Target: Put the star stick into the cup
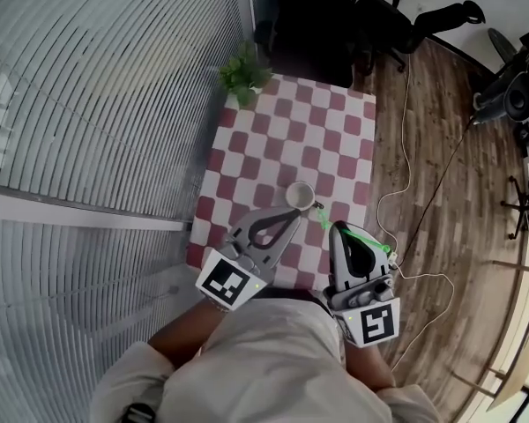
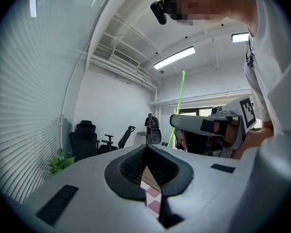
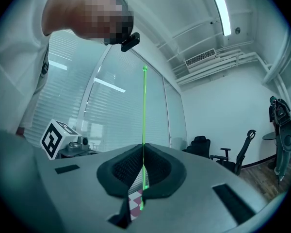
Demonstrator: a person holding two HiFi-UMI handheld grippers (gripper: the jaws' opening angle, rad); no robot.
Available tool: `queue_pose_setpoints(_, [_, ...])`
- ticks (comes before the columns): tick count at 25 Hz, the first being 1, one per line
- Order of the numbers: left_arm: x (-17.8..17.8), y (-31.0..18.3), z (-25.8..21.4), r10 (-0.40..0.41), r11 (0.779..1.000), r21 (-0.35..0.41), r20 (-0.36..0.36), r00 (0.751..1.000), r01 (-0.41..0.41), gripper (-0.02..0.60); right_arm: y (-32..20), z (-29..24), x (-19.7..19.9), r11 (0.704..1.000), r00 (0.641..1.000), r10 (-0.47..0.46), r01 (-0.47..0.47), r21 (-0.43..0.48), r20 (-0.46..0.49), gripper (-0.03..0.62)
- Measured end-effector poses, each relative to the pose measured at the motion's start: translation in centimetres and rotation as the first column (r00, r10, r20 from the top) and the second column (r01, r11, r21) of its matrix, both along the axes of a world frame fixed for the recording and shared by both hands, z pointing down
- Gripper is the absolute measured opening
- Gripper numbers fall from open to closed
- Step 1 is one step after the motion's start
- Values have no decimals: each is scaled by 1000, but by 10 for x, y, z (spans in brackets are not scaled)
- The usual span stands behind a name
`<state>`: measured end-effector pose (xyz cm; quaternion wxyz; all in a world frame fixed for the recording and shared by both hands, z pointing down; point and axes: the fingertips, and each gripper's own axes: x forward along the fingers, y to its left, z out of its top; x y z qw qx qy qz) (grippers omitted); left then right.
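Observation:
A white cup (image 1: 301,194) stands on the red-and-white checked table (image 1: 282,113), near its front edge. My right gripper (image 1: 335,227) is just right of the cup and is shut on the thin green star stick (image 1: 370,241). In the right gripper view the stick (image 3: 144,110) rises upright from the closed jaws (image 3: 143,144). My left gripper (image 1: 293,213) points at the cup from the near left, shut with nothing between its jaws (image 2: 146,147). The left gripper view shows the right gripper (image 2: 173,122) and the stick (image 2: 181,101) off to the right.
A small green plant (image 1: 243,73) sits on the table's far left corner. A wall of window blinds (image 1: 97,104) runs along the left. Black office chairs (image 1: 397,20) stand beyond the table. A white cable (image 1: 406,174) lies on the wooden floor at right.

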<state>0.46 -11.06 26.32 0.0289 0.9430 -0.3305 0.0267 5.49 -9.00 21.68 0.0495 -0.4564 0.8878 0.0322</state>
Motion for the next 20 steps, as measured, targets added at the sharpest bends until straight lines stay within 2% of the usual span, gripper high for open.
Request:
queue_pose_setpoints(11, [-7, -13, 38, -6, 999, -50, -1, 1000, 6, 31, -17, 33, -8, 1000, 1000, 9, -10, -7, -27, 32])
queue_pose_setpoints(14, [-8, -16, 51, -4, 1000, -31, 29, 1000, 5, 31, -22, 48, -7, 999, 999, 22, -22, -27, -28, 32])
queue_pose_setpoints(20, [-7, -21, 72, 13, 1000, -24, 14, 1000, -12, 31, -31, 72, -8, 998, 999, 45, -46, -51, -16, 32])
